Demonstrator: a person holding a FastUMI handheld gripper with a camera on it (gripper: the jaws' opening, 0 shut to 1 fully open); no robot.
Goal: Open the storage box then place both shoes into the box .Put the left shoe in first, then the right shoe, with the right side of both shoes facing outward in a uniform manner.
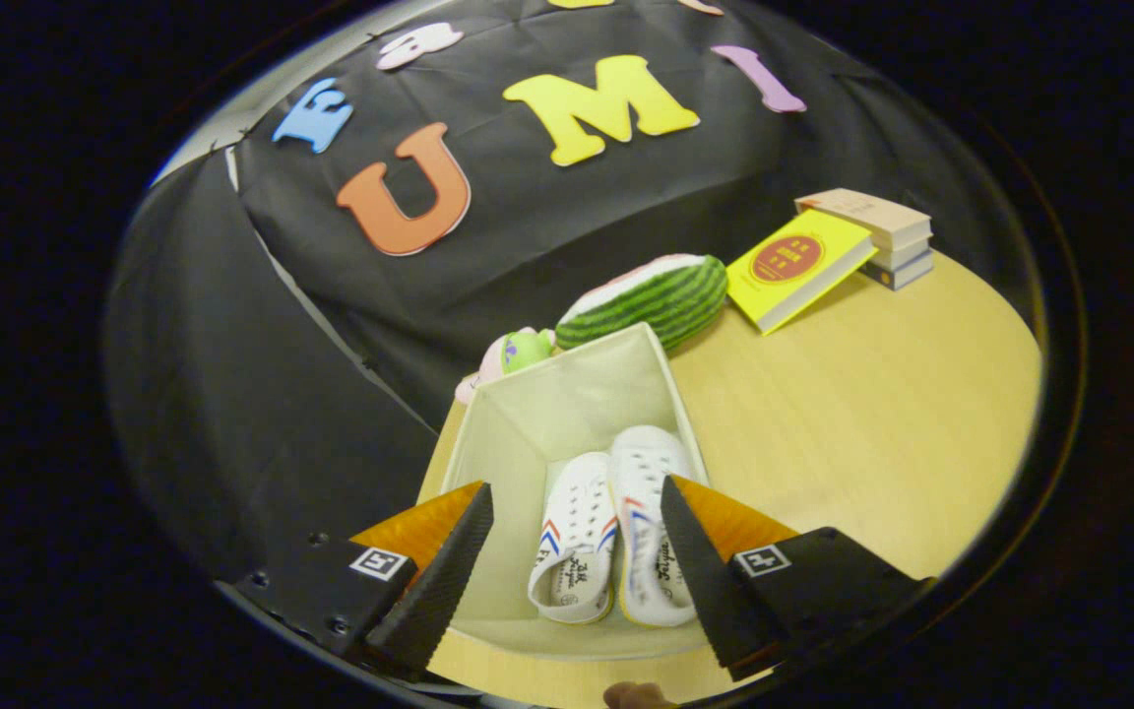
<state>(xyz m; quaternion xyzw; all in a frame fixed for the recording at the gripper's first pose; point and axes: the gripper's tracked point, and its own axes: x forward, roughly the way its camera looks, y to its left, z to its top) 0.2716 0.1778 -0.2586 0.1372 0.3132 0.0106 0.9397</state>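
Gripper [577, 561] spread wide, nothing held, hovering over open storage box [567, 394] w/ both fingers above its near rim. Between the fingers, down in the box: left shoe [577, 537] and right shoe [648, 522], side by side, touching, lying on their sides, soles toward left box wall, toes toward far wall. Both apparently in; task prob. near done.

Handling, as judgement: white canvas sneakers, light, soft uppers, rubber sole stiffer. Best hold at heel collar or across sole edge midfoot; pinching upper alone likely to crumple. Box looks like fabric, thin walls, prone to flex or slide if nudged.

Beyond box on tabletop [872, 414]: striped watermelon plush [661, 295], small green toy [520, 350], yellow book [798, 266] leaning on book stack [882, 236].
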